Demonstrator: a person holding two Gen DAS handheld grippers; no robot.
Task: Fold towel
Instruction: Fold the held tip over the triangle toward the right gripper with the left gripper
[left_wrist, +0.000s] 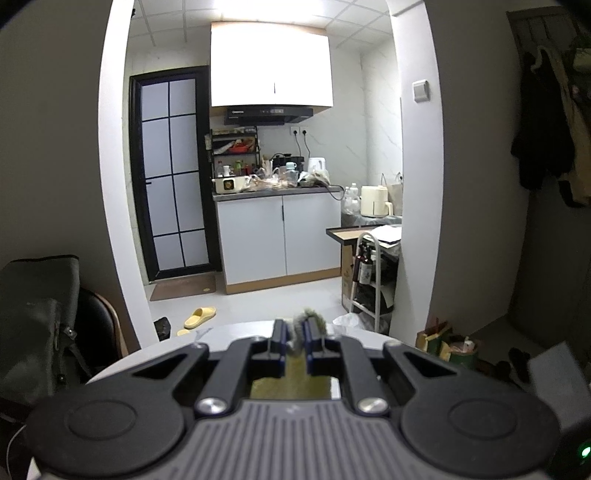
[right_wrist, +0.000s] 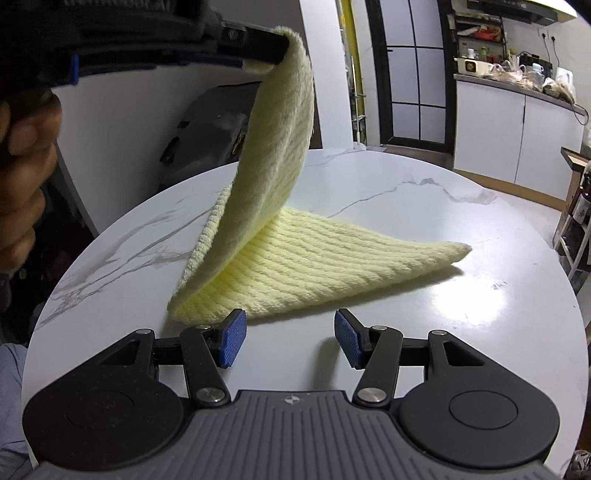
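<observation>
Left wrist view: left gripper pinched tight on towel corner, above round table.
Right wrist view: right gripper stood half-open, empty, just short of towel; rest lay on table, one corner lifted.

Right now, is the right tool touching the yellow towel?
Apart. In the right wrist view the right tool stands open over bare table, just short of the towel edge.
</observation>
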